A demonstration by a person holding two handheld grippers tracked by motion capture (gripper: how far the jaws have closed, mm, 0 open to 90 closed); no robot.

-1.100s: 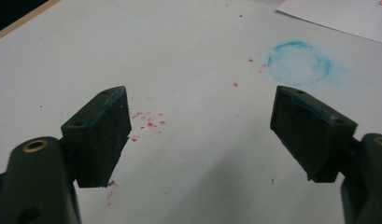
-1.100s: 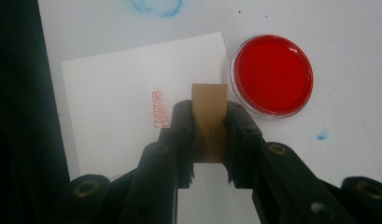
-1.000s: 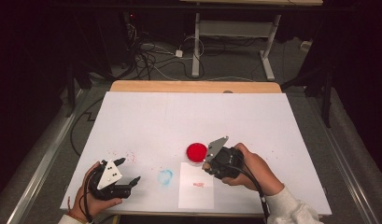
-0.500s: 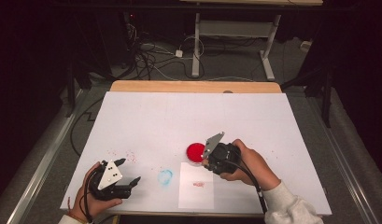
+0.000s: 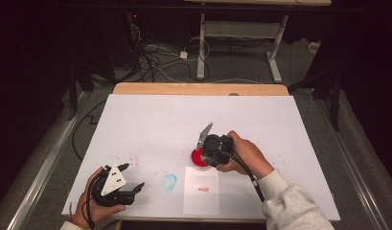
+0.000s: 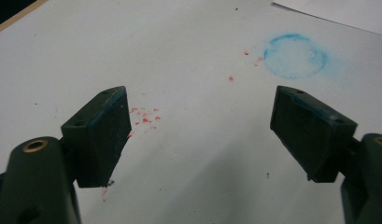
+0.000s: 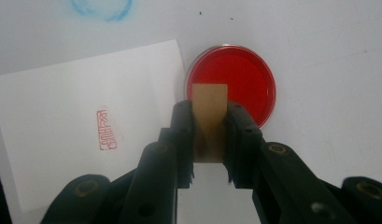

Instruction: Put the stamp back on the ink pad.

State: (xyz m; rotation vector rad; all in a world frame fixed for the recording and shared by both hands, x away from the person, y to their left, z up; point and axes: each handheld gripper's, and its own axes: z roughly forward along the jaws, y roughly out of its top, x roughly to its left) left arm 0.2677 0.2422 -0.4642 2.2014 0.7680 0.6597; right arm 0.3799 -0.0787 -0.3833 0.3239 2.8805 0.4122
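My right gripper (image 7: 209, 135) is shut on a small wooden stamp block (image 7: 209, 112), which hangs over the near rim of a round red ink pad (image 7: 240, 81). In the high view the right gripper (image 5: 208, 152) covers most of the ink pad (image 5: 197, 158). Beside the pad lies a white paper slip (image 5: 201, 191) carrying a red stamped mark (image 7: 106, 129). Near the table's front left corner my left gripper (image 5: 131, 178) is held open, and the left gripper view shows its pads (image 6: 107, 133) wide apart with nothing between them.
A round blue ink smudge (image 5: 169, 182) and scattered red specks (image 6: 144, 116) mark the white table cover (image 5: 150, 124). The wooden table edge (image 5: 198, 88) runs along the far side. Cables and desk legs crowd the dark floor beyond.
The right gripper with the stamp block has moved left and slightly away from the paper slip, ending over the red ink pad. The left gripper has stayed put.
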